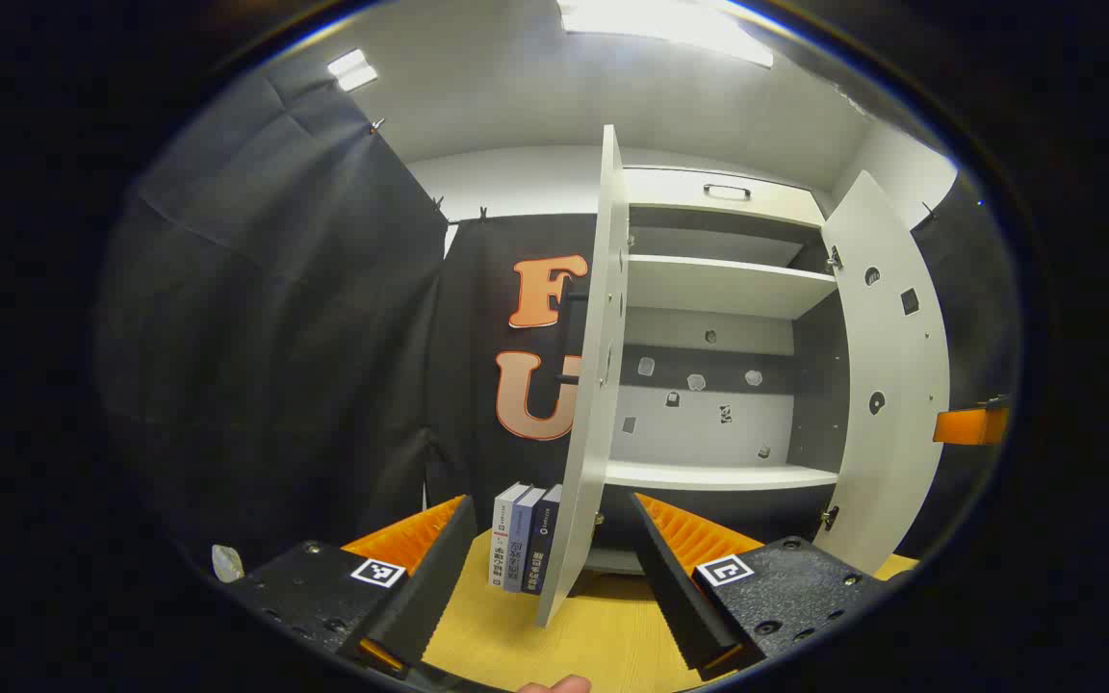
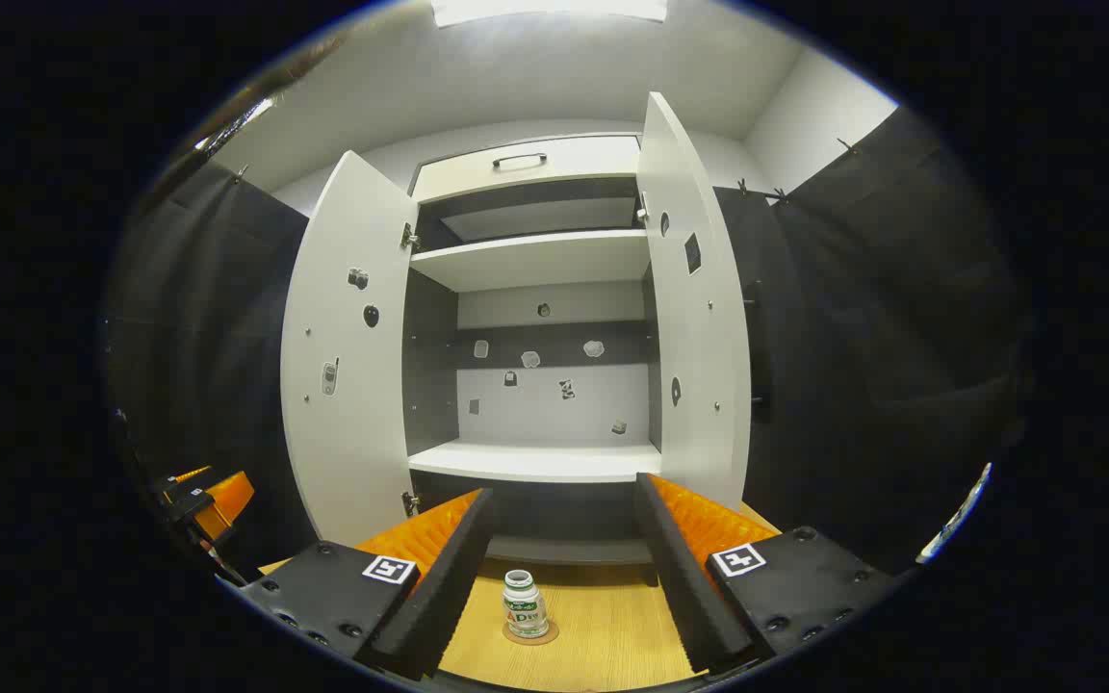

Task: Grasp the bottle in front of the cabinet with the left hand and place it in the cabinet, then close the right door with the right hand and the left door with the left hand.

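The small round bottle (image 2: 525, 603) stood upright on a round coaster (image 2: 531, 632) on the grained wooden table (image 2: 603, 635), before the white cabinet (image 2: 535, 289); both flat doors hung open; left gripper (image 1: 554, 568) and right gripper (image 2: 564, 568) gaped, ribbed fingers (image 2: 699, 529) holding nothing; three books (image 1: 521, 549) stood beside the left door (image 1: 593, 385).

Cabinet (image 2: 535, 462) ahead of the right gripper (image 2: 564, 539) — smooth matt board; table (image 2: 603, 635) below — pale wood-grain; bottle (image 2: 525, 603) — glossy, probably plastic.
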`<state>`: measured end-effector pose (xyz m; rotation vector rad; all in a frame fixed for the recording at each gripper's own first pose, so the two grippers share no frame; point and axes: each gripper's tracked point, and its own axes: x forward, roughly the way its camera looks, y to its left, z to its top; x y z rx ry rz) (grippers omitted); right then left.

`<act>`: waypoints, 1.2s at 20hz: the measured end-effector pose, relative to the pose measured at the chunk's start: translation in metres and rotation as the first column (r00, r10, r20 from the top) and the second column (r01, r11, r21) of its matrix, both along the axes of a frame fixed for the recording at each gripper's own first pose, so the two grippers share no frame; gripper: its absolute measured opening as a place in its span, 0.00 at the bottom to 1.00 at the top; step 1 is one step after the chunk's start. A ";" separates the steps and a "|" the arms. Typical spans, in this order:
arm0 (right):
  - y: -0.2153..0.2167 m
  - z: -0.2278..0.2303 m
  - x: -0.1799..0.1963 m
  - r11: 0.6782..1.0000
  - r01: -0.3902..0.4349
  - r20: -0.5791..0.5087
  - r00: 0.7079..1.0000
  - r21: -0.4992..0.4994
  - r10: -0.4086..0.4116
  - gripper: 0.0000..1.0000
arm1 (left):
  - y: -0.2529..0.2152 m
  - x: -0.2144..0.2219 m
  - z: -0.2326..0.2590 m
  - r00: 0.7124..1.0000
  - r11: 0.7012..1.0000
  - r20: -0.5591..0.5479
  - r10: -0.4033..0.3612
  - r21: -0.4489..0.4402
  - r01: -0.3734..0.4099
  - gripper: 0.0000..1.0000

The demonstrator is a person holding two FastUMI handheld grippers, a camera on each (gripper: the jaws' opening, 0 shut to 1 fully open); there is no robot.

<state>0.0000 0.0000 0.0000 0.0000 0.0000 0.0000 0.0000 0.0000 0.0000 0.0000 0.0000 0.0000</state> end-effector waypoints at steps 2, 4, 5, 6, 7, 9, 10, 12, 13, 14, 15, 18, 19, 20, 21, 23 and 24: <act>0.001 0.000 -0.003 1.000 -0.002 -0.001 1.000 0.001 0.002 0.96 | -0.001 -0.002 0.001 1.000 1.000 0.004 -0.009 0.001 0.009 0.95; 0.000 0.001 -0.005 1.000 0.004 0.000 1.000 -0.008 -0.004 0.96 | -0.002 -0.003 0.002 1.000 1.000 0.008 -0.017 -0.003 0.017 0.95; -0.001 0.001 -0.006 1.000 0.008 -0.001 1.000 -0.013 -0.008 0.96 | -0.002 -0.003 0.002 1.000 1.000 0.010 -0.022 -0.006 0.022 0.95; -0.001 0.001 -0.008 1.000 0.011 -0.001 1.000 -0.017 -0.011 0.96 | -0.002 -0.002 0.002 1.000 1.000 0.010 -0.026 -0.009 0.026 0.95; -0.002 0.001 -0.008 1.000 0.013 -0.001 1.000 -0.018 -0.013 0.96 | -0.003 -0.003 0.002 1.000 1.000 0.007 -0.029 -0.011 0.029 0.95; -0.004 -0.001 -0.010 1.000 0.018 -0.004 1.000 -0.016 -0.018 0.96 | -0.002 -0.003 0.001 0.999 0.999 0.001 -0.034 -0.012 0.034 0.95; -0.004 -0.002 -0.011 1.000 0.020 -0.006 1.000 -0.015 -0.020 0.96 | -0.002 -0.002 0.000 0.999 0.999 -0.001 -0.035 -0.012 0.035 0.95; -0.005 -0.003 -0.011 1.000 0.021 -0.011 1.000 -0.014 -0.021 0.95 | -0.002 -0.002 0.000 0.999 0.999 -0.002 -0.033 -0.009 0.033 0.95; -0.006 -0.003 -0.011 1.000 0.021 -0.011 1.000 -0.014 -0.021 0.95 | -0.002 -0.002 0.002 1.000 0.999 0.000 -0.031 -0.007 0.031 0.95; -0.006 -0.003 -0.011 1.000 0.022 -0.010 1.000 -0.014 -0.022 0.96 | -0.002 -0.002 0.002 1.000 1.000 0.004 -0.029 -0.004 0.029 0.95; -0.006 -0.003 -0.011 1.000 0.023 -0.007 1.000 -0.012 -0.023 0.96 | -0.002 -0.003 0.003 1.000 1.000 0.008 -0.029 -0.003 0.029 0.95; -0.008 -0.003 -0.009 1.000 0.026 -0.005 1.000 -0.008 -0.026 0.96 | -0.007 -0.005 0.006 0.998 0.999 0.022 -0.051 0.000 0.051 0.94; -0.009 -0.003 -0.010 1.000 0.027 -0.002 1.000 -0.007 -0.027 0.96 | -0.010 -0.007 0.010 0.998 0.998 0.028 -0.064 -0.001 0.064 0.94; -0.011 -0.003 -0.008 1.000 0.027 0.000 1.000 -0.007 -0.027 0.96 | -0.019 -0.008 0.011 0.997 0.997 0.033 -0.077 -0.003 0.077 0.94; -0.012 -0.003 -0.008 1.000 0.026 -0.001 1.000 -0.010 -0.026 0.96 | -0.029 -0.001 0.012 0.995 0.996 0.037 -0.091 -0.006 0.091 0.94; -0.016 -0.004 -0.004 0.999 0.017 -0.005 1.000 -0.028 -0.017 0.96 | -0.051 0.008 0.012 0.992 0.993 0.034 -0.121 -0.007 0.121 0.94; -0.018 -0.003 -0.003 0.999 0.012 -0.006 1.000 -0.039 -0.012 0.96 | -0.062 0.011 0.010 0.991 0.991 0.025 -0.132 -0.005 0.132 0.94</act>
